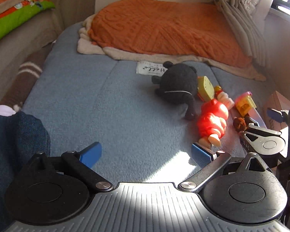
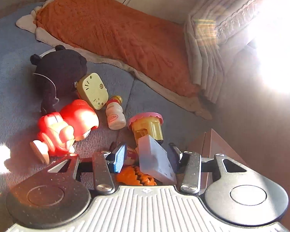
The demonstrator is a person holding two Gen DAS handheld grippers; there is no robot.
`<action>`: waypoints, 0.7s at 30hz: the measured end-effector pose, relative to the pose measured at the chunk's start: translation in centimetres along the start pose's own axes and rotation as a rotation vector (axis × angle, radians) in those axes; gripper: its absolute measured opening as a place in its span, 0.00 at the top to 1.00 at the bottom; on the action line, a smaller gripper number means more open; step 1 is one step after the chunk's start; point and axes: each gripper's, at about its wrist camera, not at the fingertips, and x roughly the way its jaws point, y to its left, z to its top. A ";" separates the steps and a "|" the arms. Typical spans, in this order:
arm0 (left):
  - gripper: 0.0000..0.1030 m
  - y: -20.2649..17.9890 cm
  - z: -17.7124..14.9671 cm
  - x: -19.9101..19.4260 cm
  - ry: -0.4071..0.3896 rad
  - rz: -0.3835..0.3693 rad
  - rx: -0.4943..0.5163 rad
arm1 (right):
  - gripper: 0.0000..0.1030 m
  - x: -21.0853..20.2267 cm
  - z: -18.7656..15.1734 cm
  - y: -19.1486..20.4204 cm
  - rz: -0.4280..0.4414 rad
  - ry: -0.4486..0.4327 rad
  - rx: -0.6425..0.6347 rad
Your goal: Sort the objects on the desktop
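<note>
I take the black plush toy (image 1: 176, 85) as my landmark; it lies on the blue-grey mat (image 1: 87, 96). Just beside it, on the side away from my left tool, a pale yellow box (image 2: 92, 90) leans against it, and a red figure (image 1: 212, 123) lies touching the plush's lower limb. Beyond the yellow box sits a small white bottle (image 2: 115, 117) on its side, and further out from the plush a yellow toy with a pink rim (image 2: 146, 124) lies tipped over.

My left gripper (image 1: 146, 153) hangs above bare mat, nearer to me than the plush, its blue pads wide apart with nothing between them.

My right gripper (image 2: 147, 157) is furthest from the plush, at the end of the toy cluster. Its pads sit on either side of a pale grey-blue block (image 2: 154, 161), which is tilted; I cannot tell whether they are pressing it or only flanking it. Under it lies an orange ridged piece (image 2: 135, 176).

A brown cardboard box (image 2: 212, 145) stands just past the right gripper, away from the plush; I cannot see inside it.
</note>
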 end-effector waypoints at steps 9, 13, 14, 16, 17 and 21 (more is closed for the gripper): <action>0.02 0.2 -0.5 0.7 0.037 -0.013 -0.023 | 0.83 -4.3 -0.4 -3.3 0.047 -0.020 0.052; 0.02 0.3 -0.6 0.7 0.041 -0.011 -0.030 | 0.83 -9.4 -2.0 -7.8 0.267 0.016 0.297; 0.02 0.3 -0.6 0.7 0.042 -0.010 -0.030 | 0.83 -10.3 -2.7 -9.2 0.344 0.034 0.383; 0.02 0.3 -0.6 0.8 0.050 -0.013 -0.027 | 0.83 -11.1 -4.6 -11.3 0.461 0.082 0.536; 0.02 0.1 -0.7 0.8 0.055 -0.015 -0.020 | 0.83 -11.2 -5.6 -12.0 0.477 0.118 0.582; 0.02 -0.7 -1.2 1.1 0.076 -0.024 0.027 | 0.82 -10.3 -8.3 -13.2 0.350 0.191 0.624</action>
